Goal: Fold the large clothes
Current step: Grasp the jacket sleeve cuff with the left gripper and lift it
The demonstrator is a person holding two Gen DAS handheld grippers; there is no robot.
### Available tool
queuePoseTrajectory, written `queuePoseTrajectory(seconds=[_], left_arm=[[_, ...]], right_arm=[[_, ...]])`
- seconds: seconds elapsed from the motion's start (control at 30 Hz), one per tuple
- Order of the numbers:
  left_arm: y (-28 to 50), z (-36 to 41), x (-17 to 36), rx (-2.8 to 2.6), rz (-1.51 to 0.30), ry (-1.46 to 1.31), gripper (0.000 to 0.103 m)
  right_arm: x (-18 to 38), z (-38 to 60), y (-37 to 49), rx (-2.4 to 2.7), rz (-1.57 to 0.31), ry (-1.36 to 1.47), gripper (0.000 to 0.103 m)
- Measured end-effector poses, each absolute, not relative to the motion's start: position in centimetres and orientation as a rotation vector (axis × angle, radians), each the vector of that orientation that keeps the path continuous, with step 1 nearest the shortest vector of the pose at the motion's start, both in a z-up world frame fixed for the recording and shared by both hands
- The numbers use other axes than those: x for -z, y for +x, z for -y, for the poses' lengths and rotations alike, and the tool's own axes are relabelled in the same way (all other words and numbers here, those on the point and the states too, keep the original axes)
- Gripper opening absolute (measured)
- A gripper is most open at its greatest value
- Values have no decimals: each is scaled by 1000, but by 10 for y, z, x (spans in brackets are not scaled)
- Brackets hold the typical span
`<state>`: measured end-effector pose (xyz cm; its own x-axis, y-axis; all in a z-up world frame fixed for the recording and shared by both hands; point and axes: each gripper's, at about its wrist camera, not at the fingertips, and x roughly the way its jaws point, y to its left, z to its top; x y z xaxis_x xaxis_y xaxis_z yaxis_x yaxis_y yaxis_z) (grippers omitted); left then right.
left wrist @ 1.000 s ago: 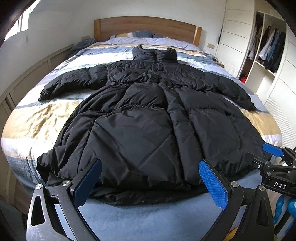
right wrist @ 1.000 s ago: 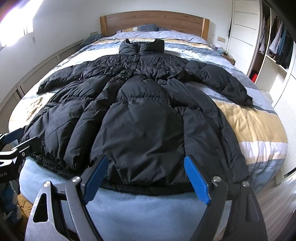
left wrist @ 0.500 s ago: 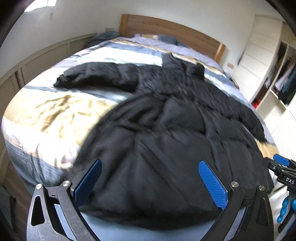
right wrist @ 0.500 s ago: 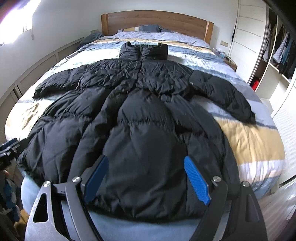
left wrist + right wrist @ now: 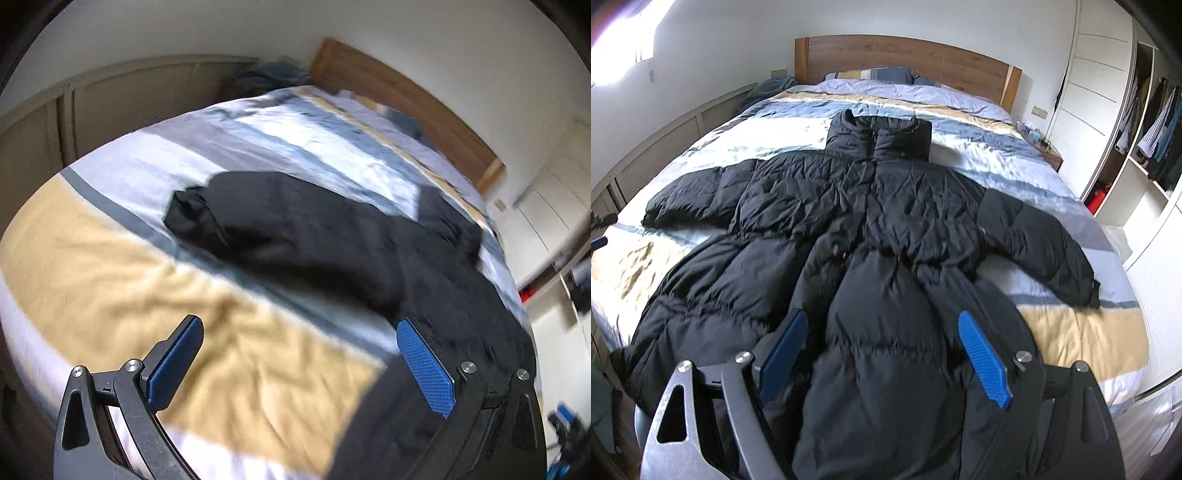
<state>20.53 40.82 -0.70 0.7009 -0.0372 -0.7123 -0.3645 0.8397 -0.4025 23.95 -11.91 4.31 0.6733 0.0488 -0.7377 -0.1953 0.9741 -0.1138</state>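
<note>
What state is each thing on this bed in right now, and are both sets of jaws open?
Black puffer coat: spread flat, front up, unfolded, both sleeves out.
Striped blue, white and yellow bedspread: laid over the bed, lightly wrinkled.
Left gripper: jaws open, empty.
Right gripper: jaws open, empty, above the coat's lower part.
White wardrobe: open, clothes hanging inside.

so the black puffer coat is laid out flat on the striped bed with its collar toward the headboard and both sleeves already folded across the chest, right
Not quite. The black puffer coat lies flat on the striped bed with its collar toward the headboard, but both sleeves are spread out to the sides, not folded across the chest. The right wrist view shows this.
</note>
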Motion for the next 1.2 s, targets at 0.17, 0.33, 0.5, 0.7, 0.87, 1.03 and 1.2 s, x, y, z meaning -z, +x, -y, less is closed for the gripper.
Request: queuePoseTrajectory(seconds=[0.17,0.33,0.5,0.7,0.87,1.03,1.2], left_arm=[[252,-467,45,-204,-811,-772,102],[278,-501,91,-236,-815,-1023,101],[290,-513,122,-244,-796,-1215,81],[293,-513,123,-226,-771,-1298,34],[292,-506,97,-219,-754,-1233,11],[293,-488,59,-210,-741,-1120,8],[298,-464,19,-178,-717,-1017,6]], right_arm=[[-44,115,258,-119,-820,-178,84],[-41,115,265,-97,-830,-182,84],[-40,121,266,-71,-835,-181,84],[-43,138,259,-45,-819,-157,84],[-45,152,250,-36,-807,-129,84],[-52,162,237,-44,-774,-105,84],[-62,176,221,-50,-735,-75,84]])
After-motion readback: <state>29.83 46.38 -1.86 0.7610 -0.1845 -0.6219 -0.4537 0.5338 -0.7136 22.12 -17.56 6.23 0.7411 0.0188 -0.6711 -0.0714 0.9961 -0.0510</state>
